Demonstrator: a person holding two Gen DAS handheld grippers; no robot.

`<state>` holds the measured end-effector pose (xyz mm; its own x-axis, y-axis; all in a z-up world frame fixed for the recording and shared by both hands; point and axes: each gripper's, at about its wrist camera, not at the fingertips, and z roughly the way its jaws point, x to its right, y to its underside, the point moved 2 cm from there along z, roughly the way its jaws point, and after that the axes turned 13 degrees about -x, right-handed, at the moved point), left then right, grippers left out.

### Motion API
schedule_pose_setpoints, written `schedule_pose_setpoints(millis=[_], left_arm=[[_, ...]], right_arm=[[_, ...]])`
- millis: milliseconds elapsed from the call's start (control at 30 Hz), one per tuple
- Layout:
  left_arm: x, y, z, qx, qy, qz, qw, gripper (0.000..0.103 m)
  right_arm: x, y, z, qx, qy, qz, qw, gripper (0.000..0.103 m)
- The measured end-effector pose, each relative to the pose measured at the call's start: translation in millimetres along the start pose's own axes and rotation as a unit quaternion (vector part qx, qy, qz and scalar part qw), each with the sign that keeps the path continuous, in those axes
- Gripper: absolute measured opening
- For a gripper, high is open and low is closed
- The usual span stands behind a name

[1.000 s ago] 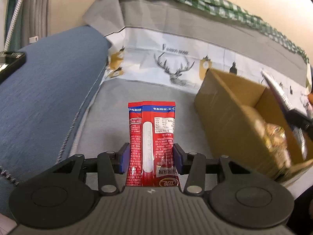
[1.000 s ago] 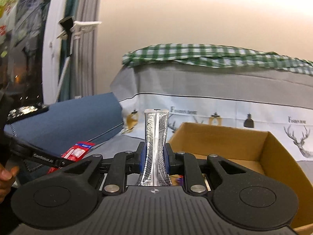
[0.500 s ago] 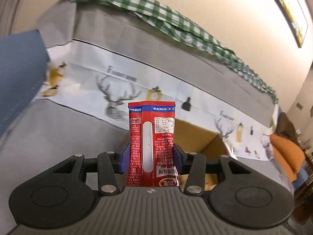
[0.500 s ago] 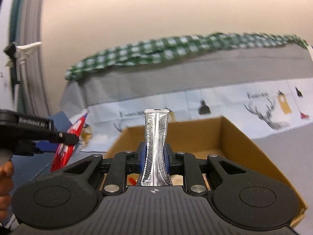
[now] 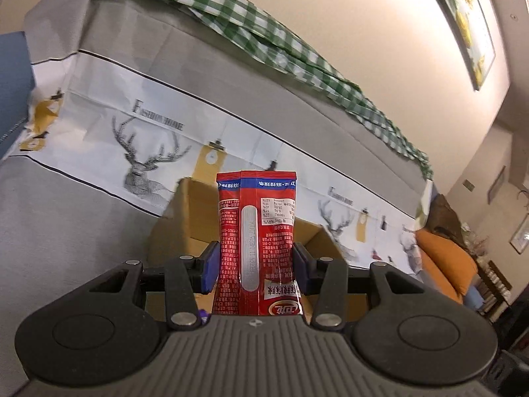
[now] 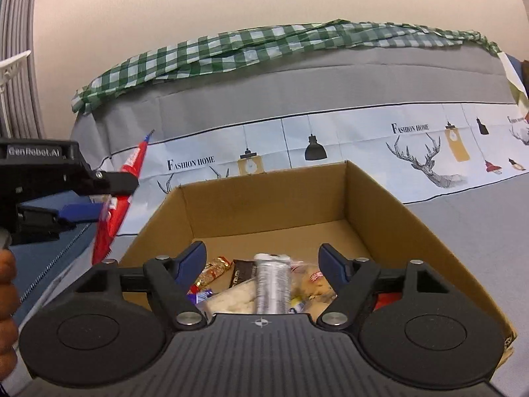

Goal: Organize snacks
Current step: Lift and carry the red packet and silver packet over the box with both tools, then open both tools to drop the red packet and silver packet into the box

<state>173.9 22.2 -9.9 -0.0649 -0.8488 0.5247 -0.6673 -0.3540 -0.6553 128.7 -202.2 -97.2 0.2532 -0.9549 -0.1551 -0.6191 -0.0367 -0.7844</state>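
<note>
red packet held at the box's left edge, silver packet let go over the box

the left gripper [image 5: 256, 266] is clenched on a red snack packet [image 5: 258, 241], its blue pads pressing both long sides so the packet stands upright between them, printed back facing the camera. in the right wrist view the same gripper [image 6: 99, 195] reaches in from the left, with the red packet [image 6: 115, 211] hanging tilted just outside the left wall of the cardboard box [image 6: 396, 218]. part of the person's hand [image 6: 6, 291] shows at the left border behind it.

the right gripper [image 6: 263, 261] hangs over the near edge of the box and its jaws are opening. a silver snack packet [image 6: 272, 284] lies between them, and neither blue pad touches it; there is clear space on both sides. whether it rests on the pile below cannot be told. around it in the near half of the box lie other snacks [image 6: 215, 271]: a gold wrapper, a dark one, a clear bag with pale contents, something red at the near right corner. the far half of the box floor is bare cardboard.

the box sits on the grey seat of a sofa [image 6: 479, 225] whose cover [image 5: 158, 132] carries deer and lamp prints. a green checked cloth [image 6: 264, 43] lies along the top edge of the backrest.
</note>
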Motion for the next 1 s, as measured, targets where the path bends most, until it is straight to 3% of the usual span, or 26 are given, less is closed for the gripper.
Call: schedule_pose_setpoints(millis=[100,133,200,400,633,733,833,1000], left_arm=[[12.2,-1.5,7.9,-0.014,0.017,0.018,0.9996,0.053],[15.6,-1.9,14.1,-0.03,0.02,0.024,0.9991,0.064],[17.0,-4.3,18.9,-0.048,0.002,0.017,0.9987,0.068],[21.8,-10.8,-37.8,-0.02,0.007,0.002,0.9998,0.069],[77.7,-4.5,-106.4,0.024,0.003,0.012,0.9996,0.079],[110.9,13.6,-120.4,0.035,-0.022,0.041,0.9983,0.082],[133.8,33.7,-126.9,0.046,-0.062,0.083,0.9935,0.085],[128.4,66.2,-122.8,0.064,-0.118,0.099,0.986,0.1]], right_arm=[[0.2,-1.2,-0.4,-0.001,0.006,0.01,1.0,0.079],[1.2,-1.7,-0.5,-0.003,0.005,0.015,1.0,0.079],[3.2,-3.8,-1.6,-0.004,0.005,0.027,1.0,0.079],[8.6,-8.8,-11.6,0.006,0.008,0.038,0.999,0.08],[17.3,-11.4,-38.7,0.027,0.015,0.036,0.999,0.092],[21.7,-9.5,-55.7,0.04,0.018,0.031,0.999,0.102],[29.8,-9.4,-73.9,0.049,0.024,0.026,0.998,0.102],[53.1,-8.1,-103.7,0.057,0.043,0.038,0.997,0.102]])
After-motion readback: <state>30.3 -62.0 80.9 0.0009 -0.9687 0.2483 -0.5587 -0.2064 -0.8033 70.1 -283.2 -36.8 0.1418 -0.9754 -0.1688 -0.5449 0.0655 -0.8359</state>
